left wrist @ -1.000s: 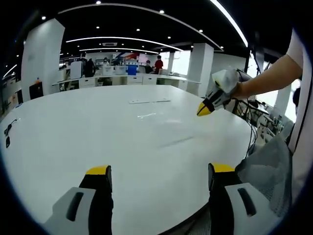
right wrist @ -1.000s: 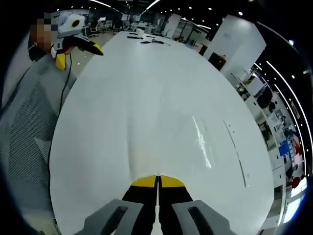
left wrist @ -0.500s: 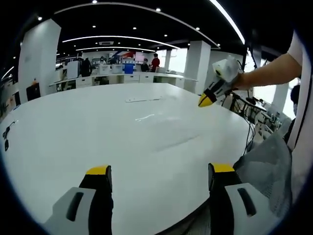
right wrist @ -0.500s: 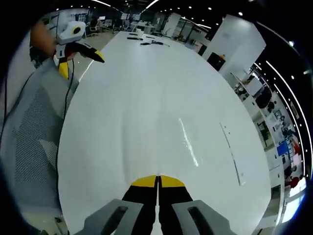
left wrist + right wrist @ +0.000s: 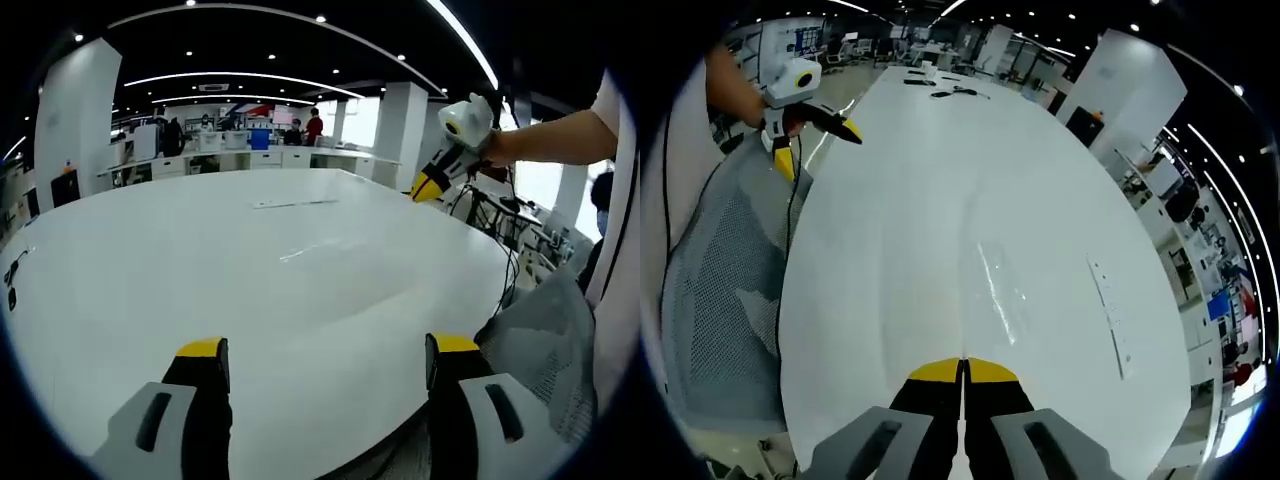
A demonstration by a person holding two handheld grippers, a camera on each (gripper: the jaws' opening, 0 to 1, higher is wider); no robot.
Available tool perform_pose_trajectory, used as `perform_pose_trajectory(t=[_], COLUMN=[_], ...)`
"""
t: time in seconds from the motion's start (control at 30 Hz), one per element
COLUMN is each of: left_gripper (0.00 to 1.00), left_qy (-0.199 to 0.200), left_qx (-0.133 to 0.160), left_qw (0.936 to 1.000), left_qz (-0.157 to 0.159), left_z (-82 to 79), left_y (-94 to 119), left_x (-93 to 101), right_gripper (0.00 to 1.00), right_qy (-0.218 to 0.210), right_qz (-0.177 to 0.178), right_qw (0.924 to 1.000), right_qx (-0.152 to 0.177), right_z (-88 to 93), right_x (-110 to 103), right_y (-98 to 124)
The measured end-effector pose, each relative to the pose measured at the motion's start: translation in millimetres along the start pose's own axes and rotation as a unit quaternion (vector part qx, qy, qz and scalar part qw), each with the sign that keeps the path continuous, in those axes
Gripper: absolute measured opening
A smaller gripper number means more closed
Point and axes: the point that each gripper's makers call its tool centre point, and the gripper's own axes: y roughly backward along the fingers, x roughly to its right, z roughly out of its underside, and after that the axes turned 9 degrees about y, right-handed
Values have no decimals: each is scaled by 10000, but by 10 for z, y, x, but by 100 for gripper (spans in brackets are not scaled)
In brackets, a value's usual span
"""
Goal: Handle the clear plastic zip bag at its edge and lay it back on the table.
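Here, my left gripper [image 5: 318, 360] stands with jaws wide at the frame's bottom, above the white table [image 5: 200, 270]. My right gripper [image 5: 962, 372], jaws pressed together, holds nothing; the clear zip bag [image 5: 1002, 296] lies flat at centre frame.

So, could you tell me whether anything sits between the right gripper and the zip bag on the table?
Nothing visible does. The bag lies flat on the bare white table, straight ahead of the shut right gripper.
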Motion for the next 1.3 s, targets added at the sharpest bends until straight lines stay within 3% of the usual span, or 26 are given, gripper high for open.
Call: perform_pose_trajectory(t=[0.4,0.77,1.3], left_gripper=[78,76,71], left_qy=[-51,-228,-658], left_qx=[-88,24,474], left_qw=[9998,9992,9941], left_qz=[149,322,715], left_z=[-13,-161,-809], left_y=[15,20,90], left_x=[47,89,385], right_gripper=[0,0,0], right_qy=[96,90,226], right_qz=[-34,-116,-108], right_qw=[9999,9999,9997], right_qx=[-38,-32,-26], right_z=[-135,-233,-423], right_x=[-38,-91,-103], right_y=[240,407,726])
